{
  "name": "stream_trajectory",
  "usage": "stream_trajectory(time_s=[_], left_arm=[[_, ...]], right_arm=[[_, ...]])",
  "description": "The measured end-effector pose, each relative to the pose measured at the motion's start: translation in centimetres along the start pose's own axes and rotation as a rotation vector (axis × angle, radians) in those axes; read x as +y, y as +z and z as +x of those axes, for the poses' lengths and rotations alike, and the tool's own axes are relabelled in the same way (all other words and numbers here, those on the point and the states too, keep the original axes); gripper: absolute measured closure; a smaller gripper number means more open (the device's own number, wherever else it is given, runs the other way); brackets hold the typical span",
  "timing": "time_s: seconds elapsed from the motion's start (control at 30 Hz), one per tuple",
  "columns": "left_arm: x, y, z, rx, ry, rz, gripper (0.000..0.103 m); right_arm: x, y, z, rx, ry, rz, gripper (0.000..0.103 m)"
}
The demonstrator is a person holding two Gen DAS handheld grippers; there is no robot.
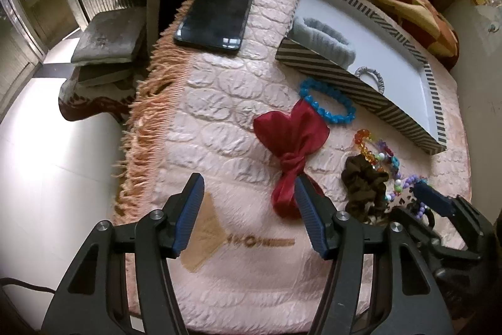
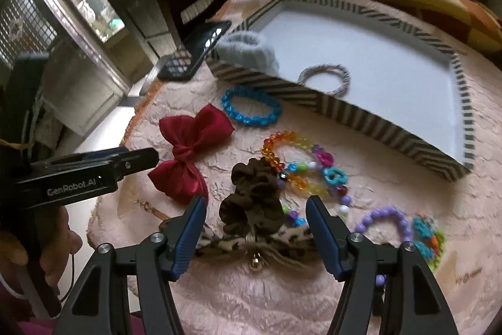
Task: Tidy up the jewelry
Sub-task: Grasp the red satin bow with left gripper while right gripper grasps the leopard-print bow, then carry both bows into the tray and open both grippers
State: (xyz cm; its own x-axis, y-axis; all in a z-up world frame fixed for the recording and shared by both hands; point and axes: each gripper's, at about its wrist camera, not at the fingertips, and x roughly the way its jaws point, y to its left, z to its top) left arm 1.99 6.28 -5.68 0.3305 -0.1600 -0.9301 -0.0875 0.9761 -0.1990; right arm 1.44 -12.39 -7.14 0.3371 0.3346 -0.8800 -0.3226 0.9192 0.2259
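Pink quilted fabric with an orange fringe covers the surface (image 1: 219,102) that everything sits on. My left tongs (image 1: 248,193) stand apart at lower centre of the left view, empty, their right fingertip at the lower wing of a red satin bow (image 1: 291,143). My right tongs (image 2: 255,218) are also apart and empty, lower centre of the right view, framing a dark brown fabric scrunchie (image 2: 254,197) and, below it, a leopard-print bow with a small gold bell (image 2: 254,247).

A blue beaded bracelet (image 1: 328,101) lies just beside the near wall of the striped cardboard tray with a white floor (image 1: 332,71), upper right in the left view. Inside the tray I see a grey knitted band (image 1: 323,36) and a thin grey hair tie (image 1: 371,79). A multicoloured beaded bracelet (image 2: 298,159) and a lilac beaded bracelet (image 2: 386,218) lie right of the scrunchie. A black smartphone (image 1: 216,14) rests at upper centre.
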Motion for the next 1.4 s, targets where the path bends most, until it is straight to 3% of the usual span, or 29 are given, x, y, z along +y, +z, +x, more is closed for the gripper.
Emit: stream_trajectory(time_s=[0.2, 0.23, 0.27, 0.37, 0.43, 0.47, 0.5, 0.57, 0.6, 0.93, 1.13, 1.4], left_arm=[[-0.8, 0.8, 1.9, 0.018, 0.008, -0.013, 0.039], [-0.9, 1.0, 2.3, 0.022, 0.013, -0.014, 0.039], [-1.1, 1.1, 2.6, 0.026, 0.017, -0.016, 0.039], [-1.4, 1.3, 3.5, 0.032, 0.028, -0.012, 0.04], [-1.8, 1.3, 3.9, 0.029, 0.037, 0.002, 0.041], [-2.0, 1.2, 3.9, 0.022, 0.038, 0.013, 0.05], [-2.1, 1.1, 3.9, 0.016, 0.033, 0.029, 0.066], [-2.5, 1.2, 4.2, 0.033, -0.019, 0.056, 0.086], [-2.7, 1.2, 4.2, 0.044, -0.036, 0.063, 0.089], [-3.4, 2.2, -0.4, -0.029, -0.053, 0.125, 0.09], [-4.4, 4.3, -3.4, -0.095, -0.072, 0.147, 0.09], [-7.3, 8.2, -3.9, -0.149, -0.037, 0.19, 0.09]], right_arm=[[0.1, 0.2, 2.2, 0.043, 0.006, -0.027, 0.039], [-0.1, 0.2, 2.4, 0.047, 0.004, -0.028, 0.044], [-0.2, 0.2, 2.7, 0.055, 0.004, -0.026, 0.058], [-0.6, 0.1, 3.3, 0.061, 0.005, -0.016, 0.075], [-0.7, -0.1, 3.0, 0.057, 0.015, -0.017, 0.078], [-0.7, -0.2, 2.7, 0.054, 0.027, -0.013, 0.08], [-0.9, -0.3, 2.2, 0.049, 0.039, -0.008, 0.081], [-0.9, -0.5, 1.0, 0.029, 0.062, -0.001, 0.082], [-1.0, -0.5, 0.2, 0.013, 0.079, 0.006, 0.082], [-2.5, 1.5, -6.6, -0.132, 0.147, 0.061, 0.082], [-4.0, 3.8, -7.8, -0.18, 0.11, 0.078, 0.082], [-7.4, 7.8, -7.3, -0.182, 0.044, 0.1, 0.082]])
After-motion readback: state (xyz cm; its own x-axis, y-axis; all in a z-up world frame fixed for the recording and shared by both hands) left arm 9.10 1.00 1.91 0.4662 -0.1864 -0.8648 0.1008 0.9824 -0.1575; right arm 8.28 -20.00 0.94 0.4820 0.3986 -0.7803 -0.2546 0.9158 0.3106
